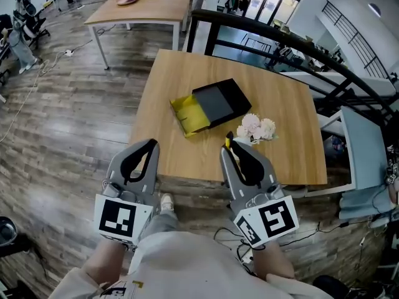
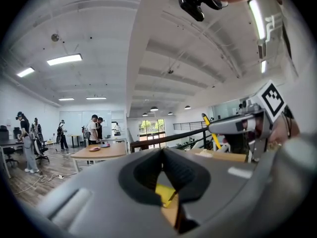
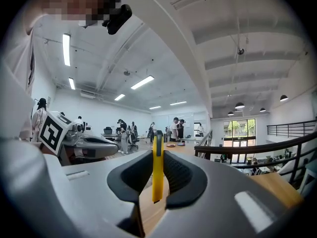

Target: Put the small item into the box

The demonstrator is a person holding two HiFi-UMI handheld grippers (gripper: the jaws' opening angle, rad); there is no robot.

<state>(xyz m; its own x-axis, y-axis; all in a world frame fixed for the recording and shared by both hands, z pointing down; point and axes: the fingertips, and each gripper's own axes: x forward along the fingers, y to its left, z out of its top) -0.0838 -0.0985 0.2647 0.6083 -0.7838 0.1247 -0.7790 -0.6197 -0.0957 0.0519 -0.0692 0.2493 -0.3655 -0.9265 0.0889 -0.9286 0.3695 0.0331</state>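
Observation:
An open box (image 1: 212, 108) with a black tray and a yellow sleeve lies in the middle of the wooden table (image 1: 168, 148). My right gripper (image 1: 229, 146) hovers over the table's near edge, shut on a thin yellow item (image 1: 227, 142) with a dark tip. In the right gripper view the yellow item (image 3: 157, 172) stands upright, pinched between the pads of the gripper (image 3: 157, 157). My left gripper (image 1: 151, 145) is beside it to the left, shut with nothing in it. In the left gripper view its tips (image 2: 162, 155) meet, and the box's yellow part (image 2: 164, 192) shows below them.
A bunch of white flowers (image 1: 255, 128) lies on the table just right of the box and just beyond the right gripper. A black railing (image 1: 293, 42) runs behind the table. A second table (image 1: 140, 8) stands farther back, with people at the far left.

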